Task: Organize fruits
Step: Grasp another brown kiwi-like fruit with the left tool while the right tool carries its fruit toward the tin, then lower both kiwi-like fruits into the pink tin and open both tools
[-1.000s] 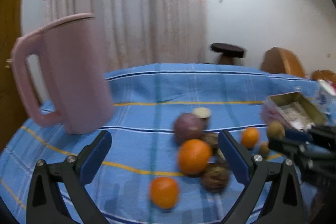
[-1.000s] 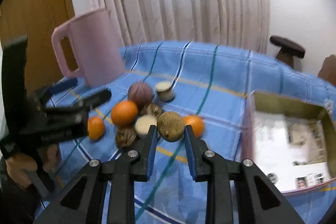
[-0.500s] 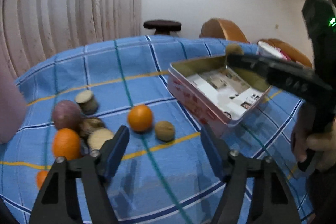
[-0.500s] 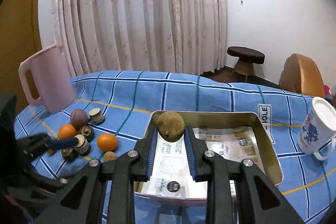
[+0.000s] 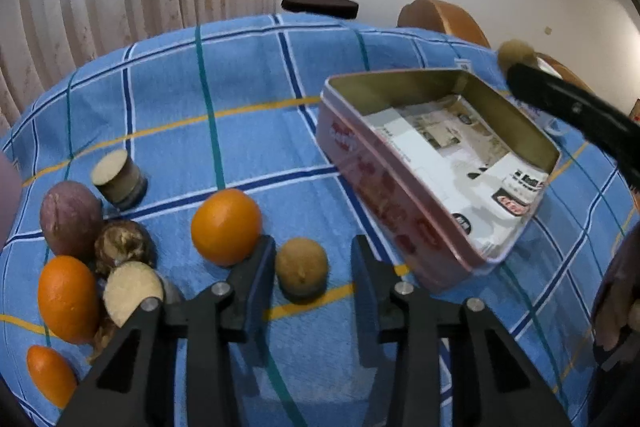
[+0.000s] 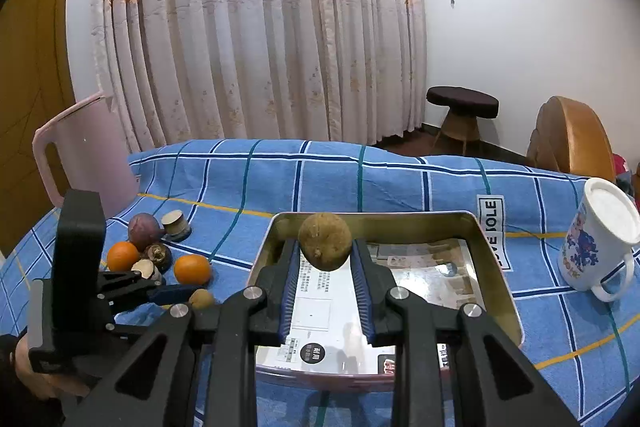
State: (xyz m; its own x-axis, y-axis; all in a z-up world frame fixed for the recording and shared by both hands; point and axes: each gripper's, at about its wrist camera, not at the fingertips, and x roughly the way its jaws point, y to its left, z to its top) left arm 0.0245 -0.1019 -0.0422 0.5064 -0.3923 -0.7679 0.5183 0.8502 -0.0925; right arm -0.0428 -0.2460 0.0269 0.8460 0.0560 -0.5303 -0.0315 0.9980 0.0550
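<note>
A small brown fruit [image 5: 302, 269] lies on the blue checked cloth between the fingers of my left gripper [image 5: 314, 259]. The jaws are closing; a gap still shows on the fruit's right side. An orange [image 5: 226, 227] sits just left of the left finger. More oranges [image 5: 68, 299], a purple fruit [image 5: 70, 219] and cut pieces [image 5: 118, 179] cluster further left. My right gripper [image 6: 325, 255] is shut on a round brown fruit [image 6: 325, 241], held over the far end of the open tin [image 6: 376, 217].
A pink jug [image 6: 88, 155] stands at the table's far left. A white printed mug [image 6: 600, 235] stands right of the tin. A stool [image 6: 462, 103] and a wooden chair [image 6: 572, 139] are beyond the table. A hand [image 5: 616, 299] shows at the right edge.
My left gripper swung right from the jug, came down around the small brown fruit and narrowed. My right gripper carried its brown fruit from the pile to above the tin.
</note>
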